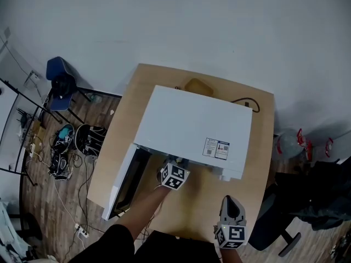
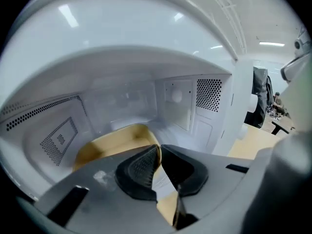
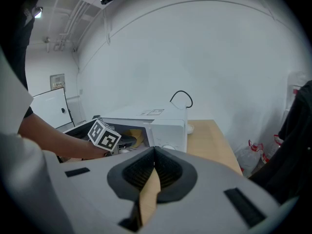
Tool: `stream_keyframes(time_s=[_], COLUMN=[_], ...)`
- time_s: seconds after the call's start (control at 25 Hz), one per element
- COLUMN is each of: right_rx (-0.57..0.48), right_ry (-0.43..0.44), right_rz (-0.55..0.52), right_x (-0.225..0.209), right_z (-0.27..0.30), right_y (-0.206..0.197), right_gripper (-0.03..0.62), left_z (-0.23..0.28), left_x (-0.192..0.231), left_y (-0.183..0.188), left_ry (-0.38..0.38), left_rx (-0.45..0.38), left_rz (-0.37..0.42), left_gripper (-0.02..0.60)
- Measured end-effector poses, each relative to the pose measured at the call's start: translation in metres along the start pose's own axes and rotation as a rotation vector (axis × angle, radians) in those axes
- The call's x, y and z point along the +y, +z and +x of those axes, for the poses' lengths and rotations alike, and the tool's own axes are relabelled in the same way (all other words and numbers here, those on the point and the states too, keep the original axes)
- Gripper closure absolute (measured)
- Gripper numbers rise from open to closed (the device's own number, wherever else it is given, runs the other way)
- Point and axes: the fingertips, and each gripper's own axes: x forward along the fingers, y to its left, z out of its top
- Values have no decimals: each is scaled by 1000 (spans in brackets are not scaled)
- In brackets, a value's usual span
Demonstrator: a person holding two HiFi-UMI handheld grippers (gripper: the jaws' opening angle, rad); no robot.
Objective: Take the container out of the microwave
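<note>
**While the microwave [image 1: 192,125] door [image 1: 123,185] stands open, the left gripper [image 2: 158,150] grips the container [image 2: 112,143] inside**

Where the microwave's cavity opens at its front, the left gripper reaches in past the threshold. Only its marker cube [image 1: 174,176] and the person's forearm show outside the opening in the head view. The tan container sits on the cavity floor, towards the left wall and short of the perforated back panel. The left gripper's jaws are drawn together at their tips, and the pads meet on the near right corner of the container's rim. Behind the tips the jaws spread apart into a narrow wedge.

The door is swung out to the left of the microwave, over the wooden table [image 1: 126,147] on which the microwave stands.

The right gripper [image 3: 155,152] is held in front of the microwave's right front corner, clear of it and out over the table's near edge. Its jaws are pressed tip to tip with nothing between them, and only bare table shows through the slit below the pads.

On top of the microwave, near its front right corner, lies a printed label [image 1: 216,148]. A black cable [image 1: 244,102] loops on the table behind the microwave's rear right corner.
</note>
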Motion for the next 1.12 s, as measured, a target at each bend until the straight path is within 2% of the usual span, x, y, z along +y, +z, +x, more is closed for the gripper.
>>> stream_keyframes(time_s=[0.64,1.12], right_rx=[-65,-129], right_ry=[26,-1], right_rz=[-13,-11], right_x=[36,54], right_z=[-41,-81], right_y=[-8,-12], right_gripper=[536,536], left_z=[-73,-141], left_x=[-32,-86], left_y=[-7,-14], left_ry=[-31,-96], left_rx=[-17,-59], left_rz=[31,26], left_gripper=[552,552])
